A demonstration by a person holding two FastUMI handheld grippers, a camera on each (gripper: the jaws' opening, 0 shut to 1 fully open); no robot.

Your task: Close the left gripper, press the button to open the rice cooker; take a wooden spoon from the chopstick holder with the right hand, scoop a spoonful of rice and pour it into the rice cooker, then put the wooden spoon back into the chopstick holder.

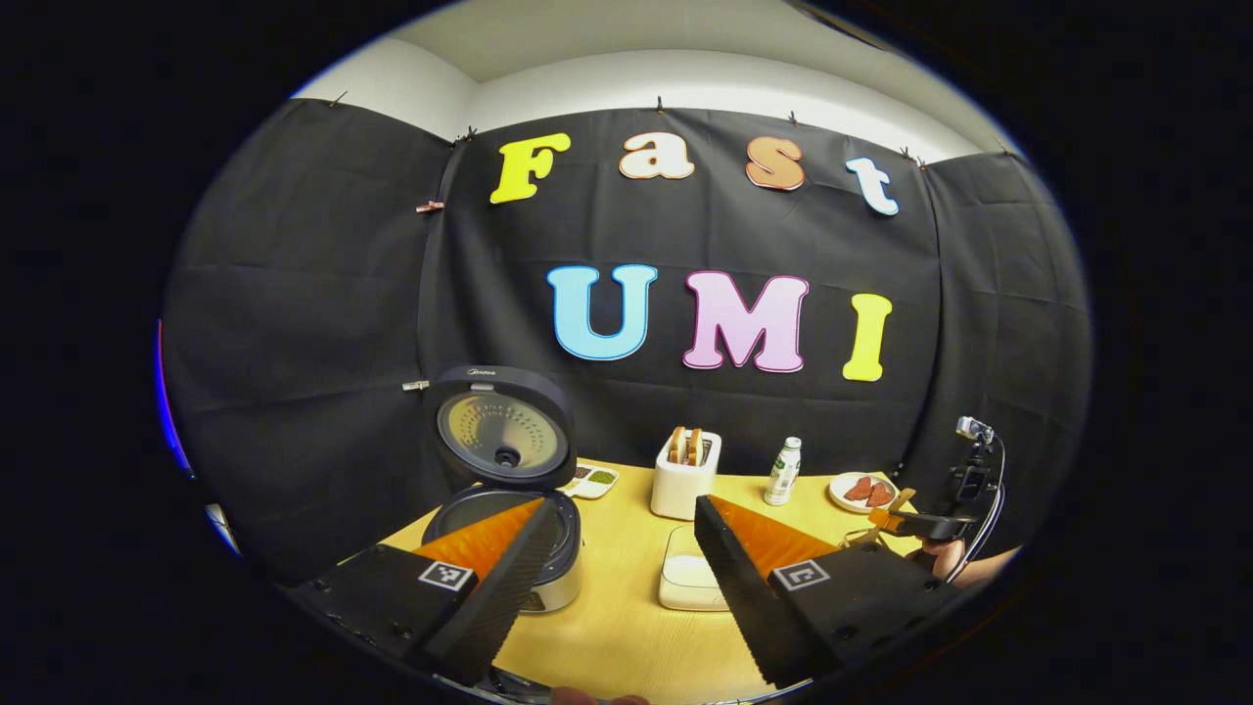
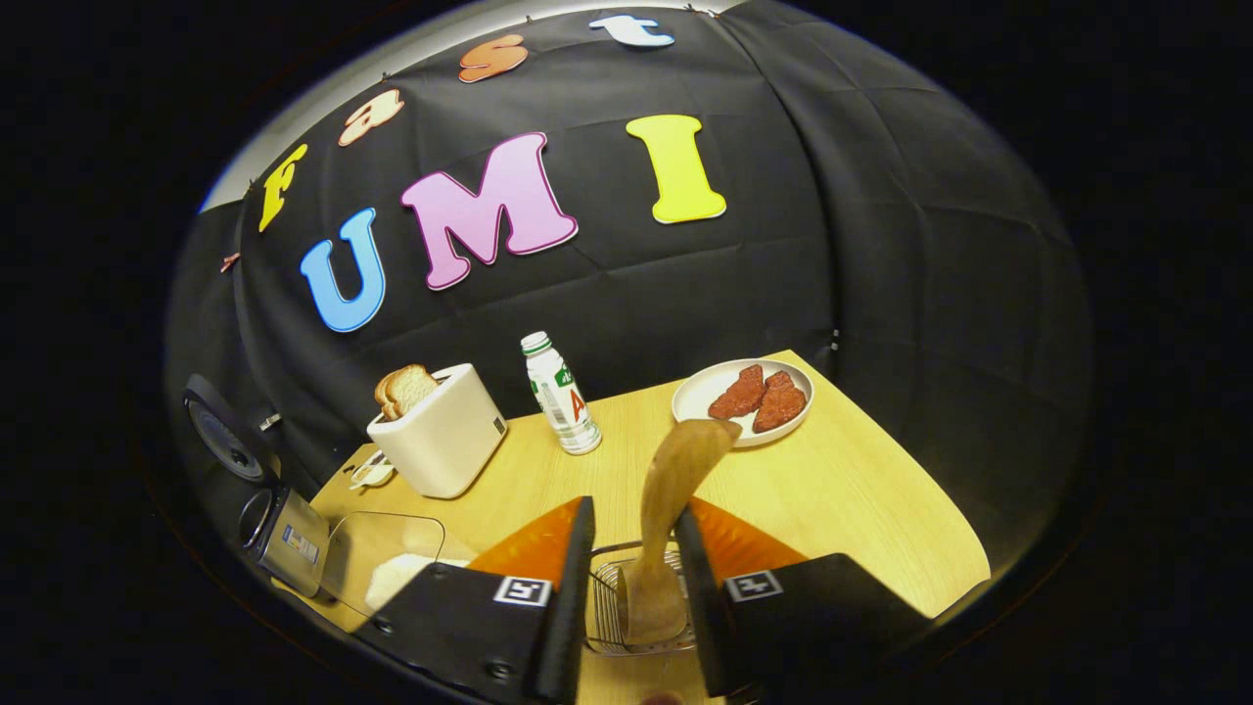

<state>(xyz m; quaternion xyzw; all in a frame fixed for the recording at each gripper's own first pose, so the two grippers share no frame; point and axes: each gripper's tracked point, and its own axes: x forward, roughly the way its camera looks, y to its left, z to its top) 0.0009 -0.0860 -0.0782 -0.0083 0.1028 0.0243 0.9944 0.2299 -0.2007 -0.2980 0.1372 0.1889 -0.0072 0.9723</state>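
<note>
The rice cooker [image 1: 504, 490] stands at the left part of the pale wooden table [image 1: 626, 627] with its lid raised upright. The lid is dark and round, and its inner face shows a metal disc dotted with small holes around a dark centre knob. The pot rim below is dark; the lower body is silvery. In the right gripper view the cooker [image 2: 279, 529] sits at the far left edge, lid up.

The left gripper [image 1: 617, 578] hovers over the table with its 2 fingers spread wide apart and nothing between them; one finger overlaps the cooker's rim in the picture. Between the fingers lies a white lidded container [image 1: 690, 578].

The right gripper [image 2: 631, 597] has its fingers narrowed around the wooden spoon [image 2: 671, 509], a light brown, smooth piece with a broad rounded end pointing up toward the plate and a wider part lower down between the fingers. Whether both fingers actually press on it, I cannot tell. The spoon's lower part sits in the wire chopstick holder [image 2: 612, 612], a metal mesh basket just beneath the gripper. In the left gripper view, the right gripper [image 1: 930, 524] appears at the table's far right, held by a hand [image 1: 945, 558].

A white toaster [image 2: 440, 436] with 2 slices of bread, a small white bottle [image 2: 560, 397] with a green cap, and a white plate [image 2: 700, 392] bearing 2 reddish pieces of meat stand along the back. A clear container [image 2: 387, 558] lies near the cooker.
</note>
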